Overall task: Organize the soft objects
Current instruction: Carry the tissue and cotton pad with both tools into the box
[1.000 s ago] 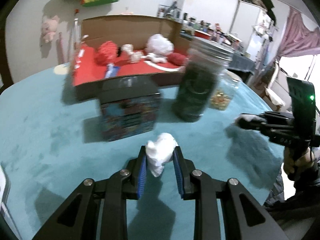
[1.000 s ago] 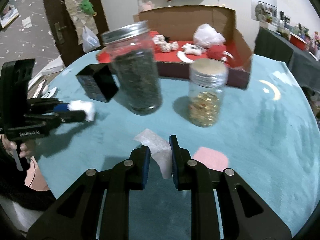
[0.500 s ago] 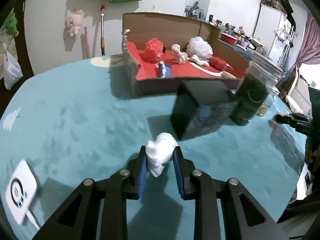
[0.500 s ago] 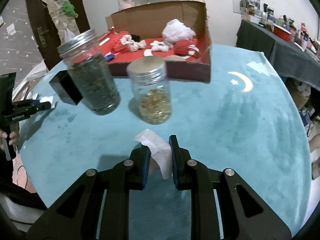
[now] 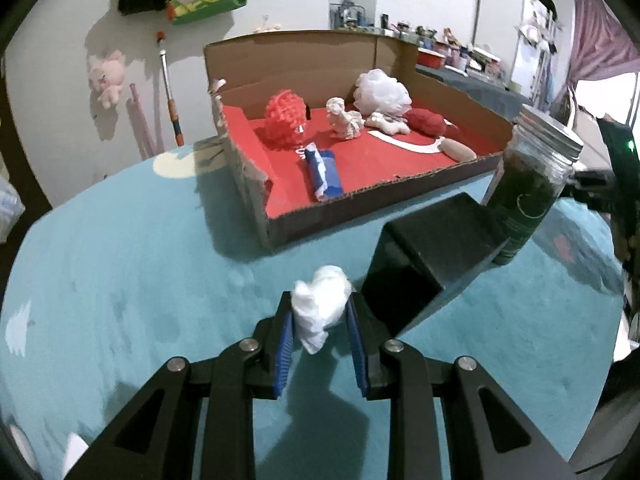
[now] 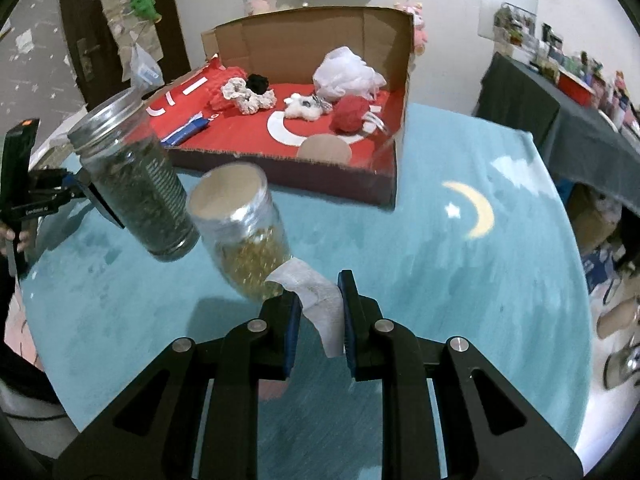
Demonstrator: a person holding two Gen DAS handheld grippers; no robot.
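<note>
My left gripper [image 5: 320, 316] is shut on a crumpled white soft wad [image 5: 320, 306] and holds it above the teal tablecloth. My right gripper [image 6: 320, 300] is shut on a thin white sheet [image 6: 320, 300], also above the cloth. A cardboard box with a red floor [image 5: 360, 168] stands ahead and holds several soft things: a red pom [image 5: 285, 118], a white mesh puff [image 5: 382, 90], a cream toy [image 5: 344, 122] and a blue-and-white packet [image 5: 322, 172]. The box also shows in the right wrist view [image 6: 296, 136].
A black box [image 5: 424, 264] stands just right of the left gripper. A tall jar of dark leaves [image 6: 136, 180] and a shorter jar of yellow bits [image 6: 248, 236] stand between the right gripper and the cardboard box. The table's edge lies at the right [image 6: 560, 264].
Both grippers have moved nearer the cardboard box with their loads still held. The left view has swung so the black box sits closer at the right. The yellow jar is closer to the right gripper.
</note>
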